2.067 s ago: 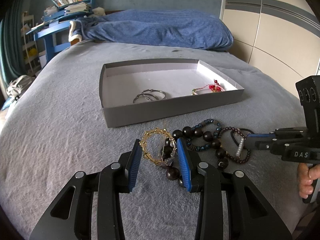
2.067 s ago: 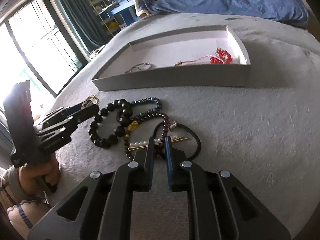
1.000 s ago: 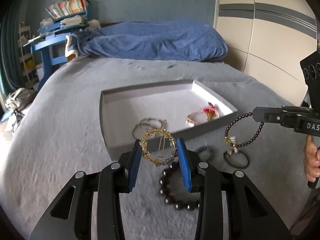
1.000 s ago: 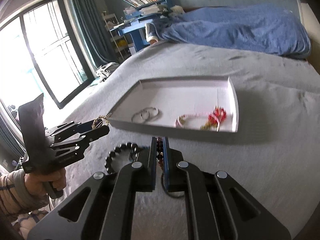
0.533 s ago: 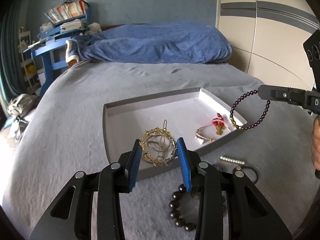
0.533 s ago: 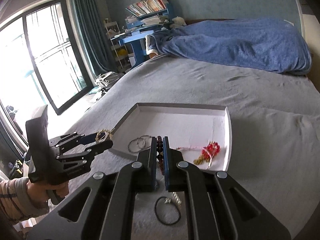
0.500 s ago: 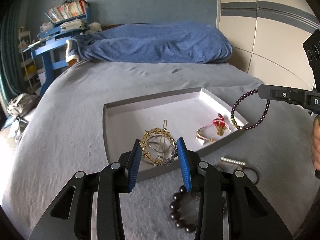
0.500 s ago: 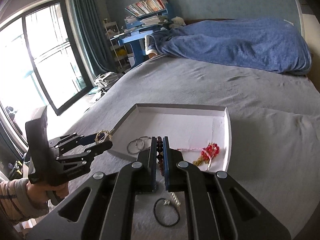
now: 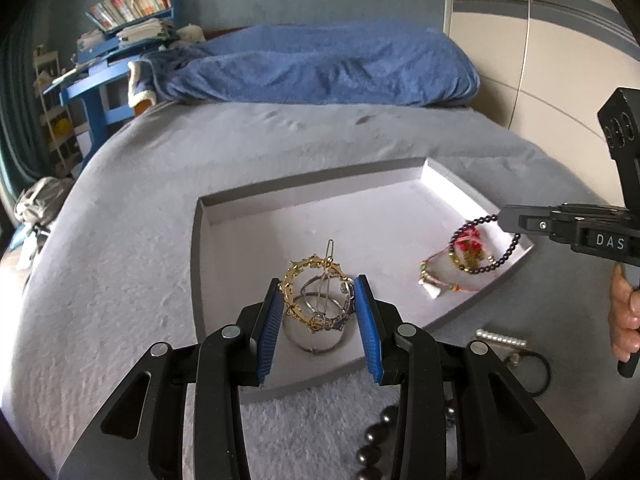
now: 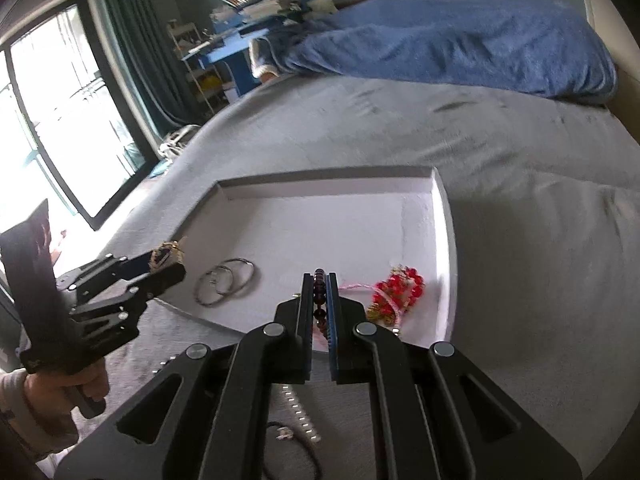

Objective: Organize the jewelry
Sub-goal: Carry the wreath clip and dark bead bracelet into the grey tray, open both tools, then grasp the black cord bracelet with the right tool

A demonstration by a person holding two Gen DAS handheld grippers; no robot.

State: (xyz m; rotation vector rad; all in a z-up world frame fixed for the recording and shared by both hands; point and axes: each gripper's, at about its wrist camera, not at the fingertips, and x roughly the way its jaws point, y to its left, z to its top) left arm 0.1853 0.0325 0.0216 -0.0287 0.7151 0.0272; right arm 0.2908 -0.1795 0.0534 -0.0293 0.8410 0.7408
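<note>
My left gripper (image 9: 318, 298) is shut on a gold ring-shaped hair clip (image 9: 308, 280), held in the air over the near left part of the grey tray (image 9: 312, 194). Under it lie silver hoop bracelets (image 9: 316, 342), also seen as rings (image 10: 224, 280) in the right wrist view. My right gripper (image 10: 319, 284) is shut on a dark purple bead bracelet (image 9: 492, 258), which hangs over the tray's right corner above a red and pink bead bracelet (image 10: 396, 290). In the right wrist view only a few of its beads (image 10: 319, 276) show between the pads.
On the grey bed cover in front of the tray lie a large black bead bracelet (image 9: 372, 444), a pearl bar clip (image 9: 500, 338) and a black hair tie (image 9: 540, 364). A blue blanket (image 9: 320, 68) lies at the bed's far end. A window (image 10: 48, 128) is on the left.
Both grippers have carried their pieces from the pile on the bed forward over the tray. The tray now looks closer and the purple bracelet hangs above its right corner.
</note>
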